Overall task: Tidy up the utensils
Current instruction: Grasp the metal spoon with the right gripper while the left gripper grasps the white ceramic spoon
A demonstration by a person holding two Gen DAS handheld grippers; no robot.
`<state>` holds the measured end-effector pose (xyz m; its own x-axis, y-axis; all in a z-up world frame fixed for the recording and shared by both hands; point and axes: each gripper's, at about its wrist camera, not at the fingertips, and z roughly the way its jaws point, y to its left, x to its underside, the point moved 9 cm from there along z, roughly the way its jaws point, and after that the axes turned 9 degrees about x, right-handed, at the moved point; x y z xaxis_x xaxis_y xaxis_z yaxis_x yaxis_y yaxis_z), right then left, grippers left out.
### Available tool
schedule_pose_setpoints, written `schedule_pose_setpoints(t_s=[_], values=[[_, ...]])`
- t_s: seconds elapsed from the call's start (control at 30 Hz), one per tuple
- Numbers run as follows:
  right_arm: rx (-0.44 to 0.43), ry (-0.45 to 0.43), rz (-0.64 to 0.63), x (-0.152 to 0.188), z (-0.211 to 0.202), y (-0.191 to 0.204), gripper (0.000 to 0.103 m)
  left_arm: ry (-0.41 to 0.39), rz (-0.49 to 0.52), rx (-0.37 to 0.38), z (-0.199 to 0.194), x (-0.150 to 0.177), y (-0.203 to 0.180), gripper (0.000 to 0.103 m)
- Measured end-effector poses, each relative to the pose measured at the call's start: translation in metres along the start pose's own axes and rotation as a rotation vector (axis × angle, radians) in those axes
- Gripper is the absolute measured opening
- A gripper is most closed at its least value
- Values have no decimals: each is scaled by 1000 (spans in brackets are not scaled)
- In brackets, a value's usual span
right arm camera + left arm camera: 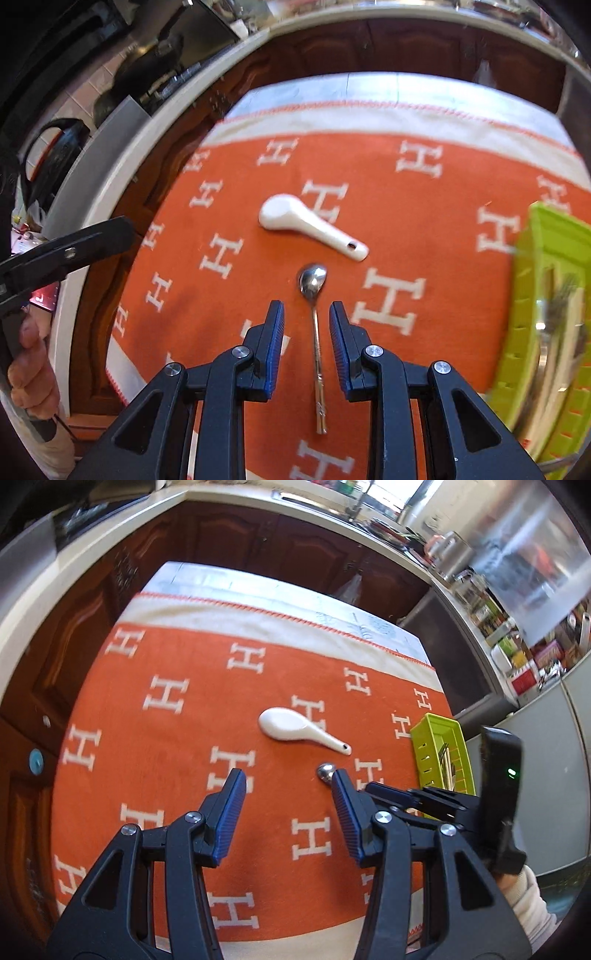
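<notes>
A white ceramic spoon (301,731) (312,225) lies on the orange cloth (184,738) (424,229), handle toward the right. A metal spoon (316,332) lies just before it, bowl away from me; only its bowl (327,771) shows in the left wrist view. My right gripper (306,314) is open, its fingers on either side of the metal spoon's handle, above it. My left gripper (286,782) is open and empty above the cloth. A green utensil basket (443,760) (546,332) at the right holds metal cutlery.
The cloth covers a small table; its far edge (295,590) faces dark wooden cabinets (258,539). A counter with jars and boxes (517,646) stands at the right. The other gripper (424,797) shows near the basket in the left view.
</notes>
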<state>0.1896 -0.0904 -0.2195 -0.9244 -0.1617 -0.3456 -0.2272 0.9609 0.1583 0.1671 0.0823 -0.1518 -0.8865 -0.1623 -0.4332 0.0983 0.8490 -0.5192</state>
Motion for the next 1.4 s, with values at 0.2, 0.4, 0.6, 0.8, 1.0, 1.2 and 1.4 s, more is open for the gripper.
schedule_pose_setpoints(t_s=[0.2, 0.4, 0.6, 0.8, 1.0, 1.2, 1.4], values=[[1, 60, 13, -2, 42, -2, 25, -3, -60, 18, 1, 13, 34, 45], [45, 8, -56, -11, 51, 8, 15, 7, -108, 27, 9, 21, 58, 45], [195, -92, -230, -11, 47, 28, 11, 18, -123, 40, 20, 23, 62, 45], [243, -140, -339, -5, 46, 47, 4, 22, -114, 52, 28, 20, 56, 45], [190, -121, -305, -5, 55, 47, 5, 25, -105, 56, 35, 18, 52, 45], [150, -126, -247, -4, 49, 42, 2, 44, -124, 104, 54, 17, 42, 45], [111, -180, -157, -12, 16, 24, 2, 63, -210, 232, 91, 10, 17, 45]])
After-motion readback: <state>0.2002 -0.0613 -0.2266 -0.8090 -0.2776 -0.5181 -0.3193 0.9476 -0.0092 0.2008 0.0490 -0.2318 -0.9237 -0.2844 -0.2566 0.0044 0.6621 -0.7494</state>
